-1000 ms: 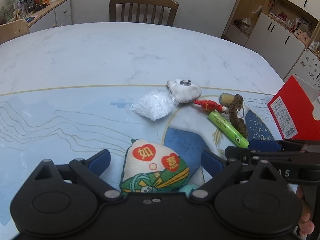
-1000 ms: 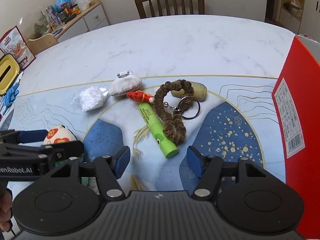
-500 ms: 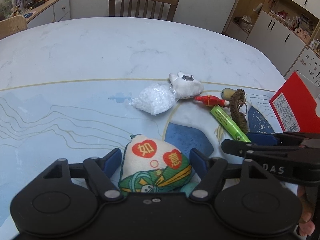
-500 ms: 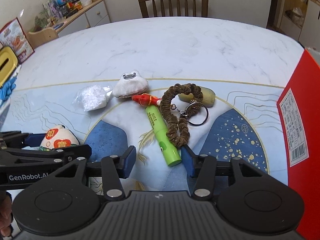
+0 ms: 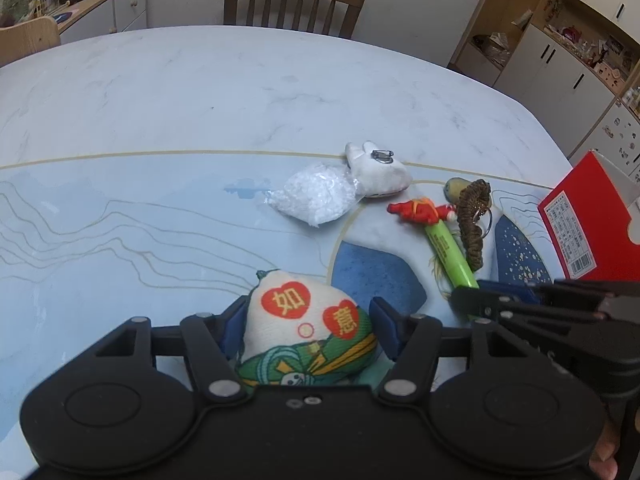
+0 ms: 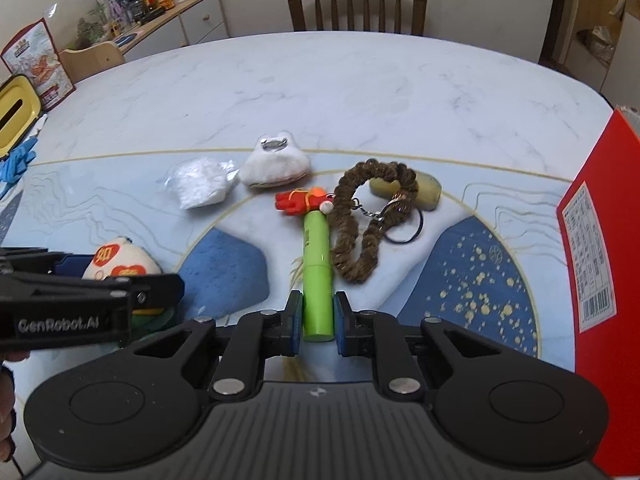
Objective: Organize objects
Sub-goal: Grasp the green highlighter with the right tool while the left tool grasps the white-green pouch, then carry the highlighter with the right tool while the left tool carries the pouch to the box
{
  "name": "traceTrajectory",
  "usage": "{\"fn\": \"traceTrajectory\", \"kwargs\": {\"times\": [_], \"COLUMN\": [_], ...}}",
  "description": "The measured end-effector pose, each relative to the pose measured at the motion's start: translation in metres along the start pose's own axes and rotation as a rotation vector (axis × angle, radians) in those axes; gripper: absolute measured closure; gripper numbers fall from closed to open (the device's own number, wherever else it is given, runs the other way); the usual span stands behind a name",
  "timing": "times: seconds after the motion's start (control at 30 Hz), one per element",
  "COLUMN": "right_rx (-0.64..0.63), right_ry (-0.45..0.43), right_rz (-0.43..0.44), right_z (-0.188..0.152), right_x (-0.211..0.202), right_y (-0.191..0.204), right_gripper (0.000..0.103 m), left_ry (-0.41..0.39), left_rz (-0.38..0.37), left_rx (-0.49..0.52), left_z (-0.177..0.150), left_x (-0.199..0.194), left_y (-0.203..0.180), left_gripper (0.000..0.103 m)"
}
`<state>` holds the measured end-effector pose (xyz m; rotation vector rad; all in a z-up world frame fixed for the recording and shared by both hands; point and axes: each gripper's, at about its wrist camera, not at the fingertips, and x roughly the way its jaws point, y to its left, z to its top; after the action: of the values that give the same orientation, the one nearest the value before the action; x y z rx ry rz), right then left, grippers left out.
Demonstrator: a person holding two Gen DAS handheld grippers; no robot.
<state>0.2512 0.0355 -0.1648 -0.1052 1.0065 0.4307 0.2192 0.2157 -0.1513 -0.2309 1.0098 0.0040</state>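
Note:
A white and green cloth pouch [image 5: 304, 320] with red hearts lies at the near edge of the mat, and my left gripper [image 5: 308, 330] is shut on its sides. The same pouch [image 6: 120, 260] shows at the left of the right wrist view. A green tube [image 6: 317, 276] points away from me on the mat, with my right gripper [image 6: 317, 322] shut on its near end. A red figurine [image 6: 300, 200] lies at the tube's far end. A brown braided keychain [image 6: 352, 232] lies just right of the tube.
A clear bag of white grains [image 5: 316, 196], a white plush [image 5: 378, 172] and a yellowish lump [image 6: 428, 192] lie farther back. A red box [image 6: 600, 240] stands at the right. A wooden chair [image 5: 292, 4] is behind the table, and a yellow box [image 6: 16, 112] at far left.
Both grippers have closed from wide open: the left onto the pouch, the right onto the green tube after moving left over it.

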Motion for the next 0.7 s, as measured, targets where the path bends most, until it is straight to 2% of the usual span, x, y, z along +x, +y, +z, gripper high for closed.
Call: {"fn": "traceTrajectory", "kwargs": {"times": [0.13,0.33,0.7], "right_rx": [0.031,0.084,0.123], "right_ry": [0.002,0.025,-0.039], "right_rz": [0.026,0.079,0.13], "right_z": [-0.007,-0.016,-0.025], "right_x": [-0.012,-0.033,-0.1], "right_y": [-0.002,-0.01,-0.029], "right_gripper": [0.087,0.087,0.087], "left_ry": [0.004,0.005,0.017], "left_rz": [-0.044,-0.067,-0.118], "left_rx": [-0.022,-0.018,0.021], "left_z": [-0.001,-0.005,-0.011], "left_x": [-0.005,-0.017,-0.054], "left_y": [0.001,-0.005,-0.038], "left_gripper": [0.042,0.043,0.043]}}
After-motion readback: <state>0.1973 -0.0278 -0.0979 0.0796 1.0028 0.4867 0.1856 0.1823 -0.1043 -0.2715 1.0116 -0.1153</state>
